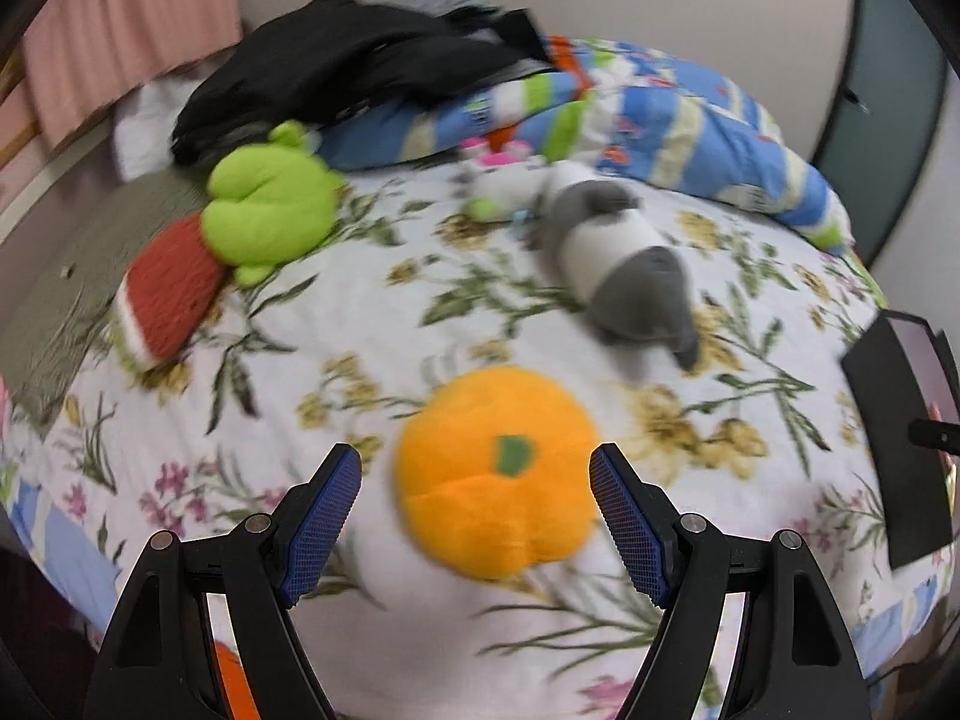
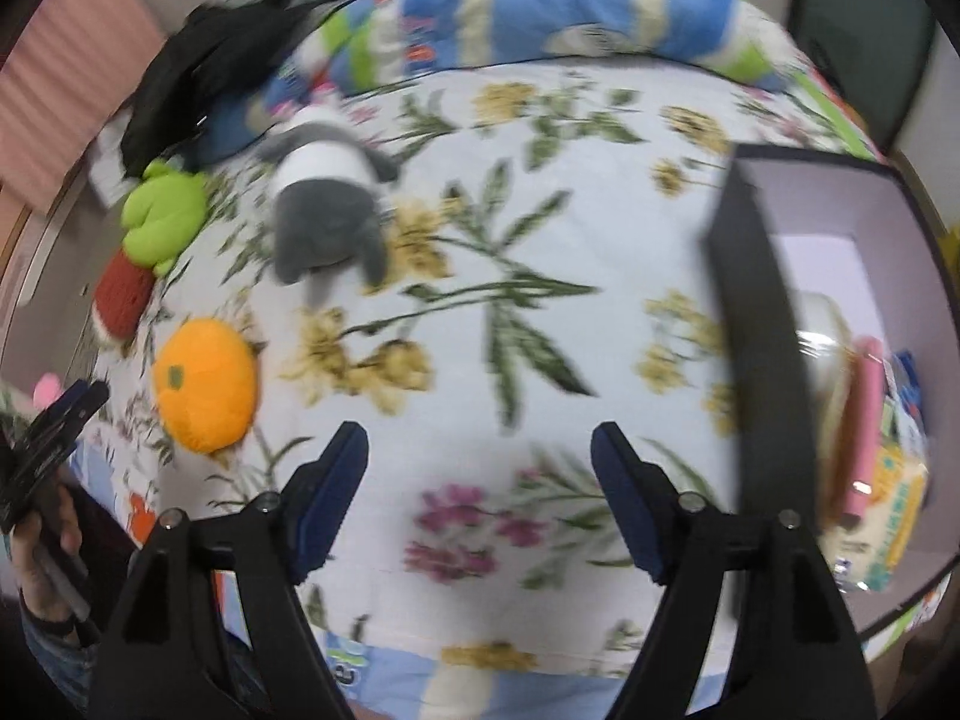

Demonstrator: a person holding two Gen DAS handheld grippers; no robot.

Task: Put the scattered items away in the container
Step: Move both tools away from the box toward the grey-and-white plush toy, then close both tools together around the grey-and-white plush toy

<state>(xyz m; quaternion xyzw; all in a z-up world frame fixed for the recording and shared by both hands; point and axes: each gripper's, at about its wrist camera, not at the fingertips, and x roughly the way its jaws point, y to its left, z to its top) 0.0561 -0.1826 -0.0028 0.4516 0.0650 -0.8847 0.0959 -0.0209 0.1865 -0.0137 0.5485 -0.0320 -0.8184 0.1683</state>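
The left gripper hung open just above the orange plush, its blue pads either side of the toy but clear of it — nothing held. The right gripper was open too, empty over the floral bed sheet. The black container sat well right of the orange plush, with packets already inside. Beyond the orange plush lay the grey-and-white plush, the green plush and the red plush.
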